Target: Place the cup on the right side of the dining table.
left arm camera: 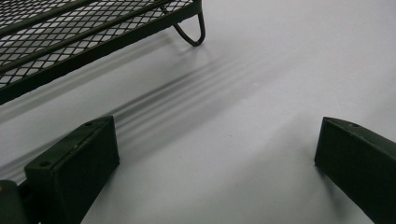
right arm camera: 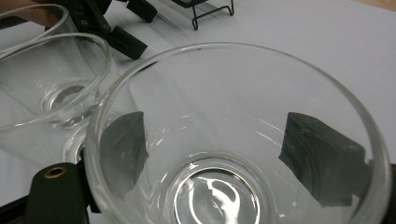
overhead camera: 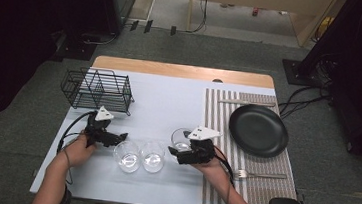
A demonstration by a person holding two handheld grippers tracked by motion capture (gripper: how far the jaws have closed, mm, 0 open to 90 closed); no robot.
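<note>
Glass (right arm camera: 233, 140) gripped between jaws of right hand-held gripper (overhead camera: 180, 152), frame centre; left hand-held gripper (overhead camera: 121, 137) wide open, empty, lower left.

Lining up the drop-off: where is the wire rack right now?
In the high view the wire rack stands at the table's far left, just beyond the left gripper.

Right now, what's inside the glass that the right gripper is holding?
The glass looks empty: clear walls and a bare base. The black fingers show through from outside. The table under its base is blurred by reflections.
</note>
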